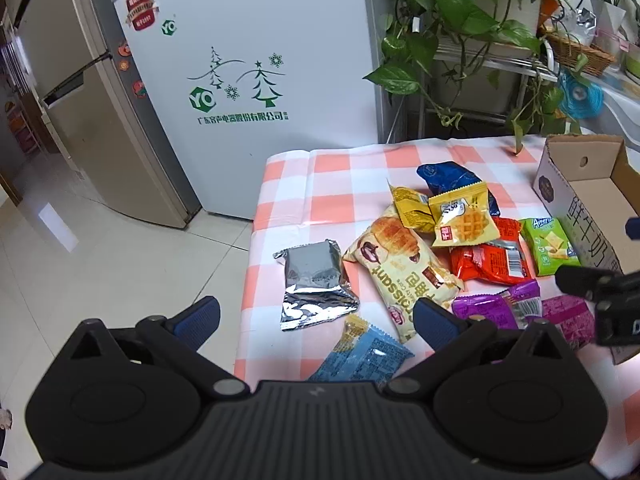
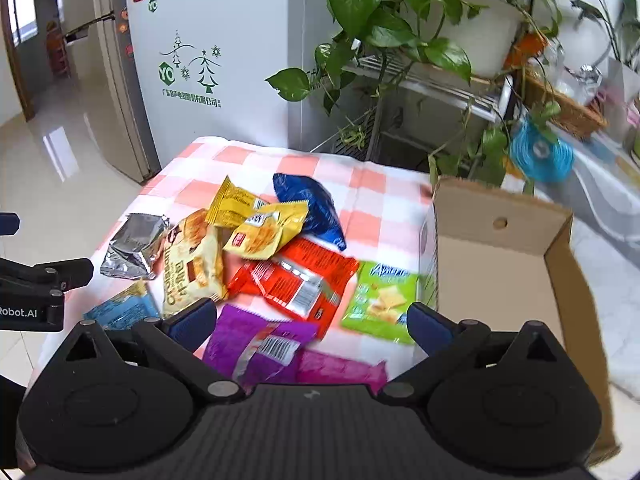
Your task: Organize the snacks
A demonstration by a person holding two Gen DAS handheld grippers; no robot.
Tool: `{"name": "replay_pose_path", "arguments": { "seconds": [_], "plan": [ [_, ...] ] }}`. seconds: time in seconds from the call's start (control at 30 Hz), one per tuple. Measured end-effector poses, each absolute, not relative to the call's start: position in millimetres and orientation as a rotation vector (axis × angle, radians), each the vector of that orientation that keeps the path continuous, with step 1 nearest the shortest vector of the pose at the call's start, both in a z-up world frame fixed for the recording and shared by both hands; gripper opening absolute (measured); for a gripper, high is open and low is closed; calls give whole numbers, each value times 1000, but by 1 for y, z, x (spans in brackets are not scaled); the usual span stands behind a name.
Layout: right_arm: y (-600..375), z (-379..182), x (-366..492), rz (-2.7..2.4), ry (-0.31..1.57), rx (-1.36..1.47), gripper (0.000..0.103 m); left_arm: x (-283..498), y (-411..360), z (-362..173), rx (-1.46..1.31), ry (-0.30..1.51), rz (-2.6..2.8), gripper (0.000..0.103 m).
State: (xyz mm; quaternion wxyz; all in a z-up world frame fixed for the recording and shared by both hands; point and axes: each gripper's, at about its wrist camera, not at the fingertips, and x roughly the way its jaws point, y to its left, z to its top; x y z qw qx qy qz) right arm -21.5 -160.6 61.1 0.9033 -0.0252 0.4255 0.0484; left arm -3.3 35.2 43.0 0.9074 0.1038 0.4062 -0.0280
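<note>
Purple snack packet (image 2: pixel 256 344) between right gripper (image 2: pixel 312 320) wide-open jaws | left gripper (image 1: pixel 316 316) agape, empty

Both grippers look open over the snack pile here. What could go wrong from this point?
The packets overlap: the yellow waffle packet lies on the red packet and the blue bag, so a grab may drag neighbours. The light blue packet sits by the table's near-left edge and might be knocked off. The cardboard box looks light and may shift if bumped.

Home kitchen-dining corner: two fridges (image 1: pixel 248 92), potted pothos (image 2: pixel 400 20) on rack, checked tablecloth (image 1: pixel 344 168), tiled floor (image 1: pixel 100 260).
</note>
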Motion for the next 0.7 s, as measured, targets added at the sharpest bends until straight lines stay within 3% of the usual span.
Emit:
{"name": "replay_pose_path", "arguments": {
  "seconds": [0.23,0.7],
  "plan": [
    [-178,43,-11,29,954,69,103,6,28,23,178,906,-32,102],
    [-156,36,-10,52,973,-41,103,5,15,17,221,918,-37,102]
  ]
}}
